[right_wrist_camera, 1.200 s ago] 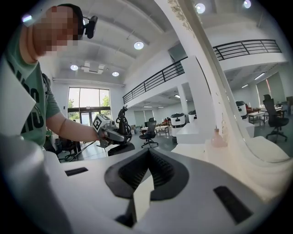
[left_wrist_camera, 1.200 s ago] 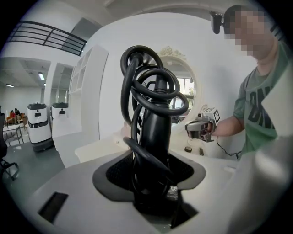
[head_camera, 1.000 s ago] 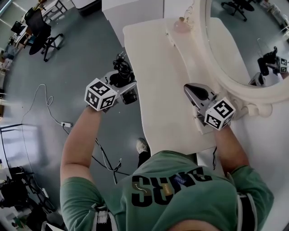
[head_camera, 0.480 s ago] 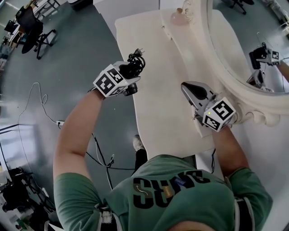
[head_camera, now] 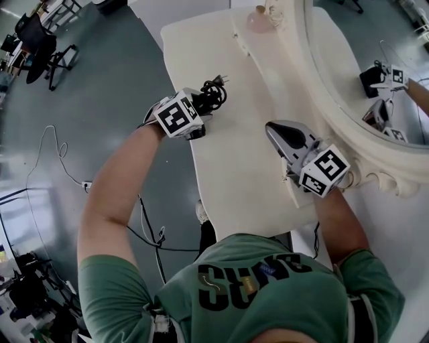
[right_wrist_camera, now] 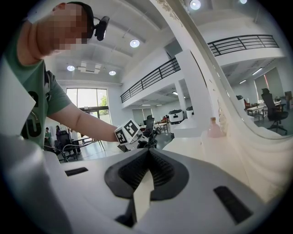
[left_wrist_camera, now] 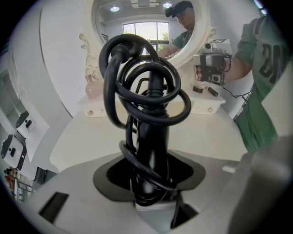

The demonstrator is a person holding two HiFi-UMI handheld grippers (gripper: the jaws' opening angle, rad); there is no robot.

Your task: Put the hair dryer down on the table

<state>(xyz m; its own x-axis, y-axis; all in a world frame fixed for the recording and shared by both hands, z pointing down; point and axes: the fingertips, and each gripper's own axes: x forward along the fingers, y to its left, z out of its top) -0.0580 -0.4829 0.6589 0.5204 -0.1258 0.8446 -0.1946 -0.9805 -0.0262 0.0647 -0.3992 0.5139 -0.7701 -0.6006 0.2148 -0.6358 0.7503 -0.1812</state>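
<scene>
The left gripper [head_camera: 198, 110] is closed on the black hair dryer [head_camera: 212, 95]. In the left gripper view the dryer's dark body [left_wrist_camera: 151, 146] is clamped between the jaws, and its cord [left_wrist_camera: 137, 87] is wound around it in loose loops. The dryer is held at the left edge of the cream surface [head_camera: 248, 87], over its rim. Whether it touches the surface cannot be told. Further right, well apart from the dryer, the right gripper [head_camera: 280, 134] is held over the surface near the carved frame of the oval mirror [head_camera: 375, 60]. Its jaws are pressed together with nothing between them, as seen in the right gripper view [right_wrist_camera: 147, 157]. A pink bottle [head_camera: 258, 20] stands at the far end of the surface, beside the mirror frame.
</scene>
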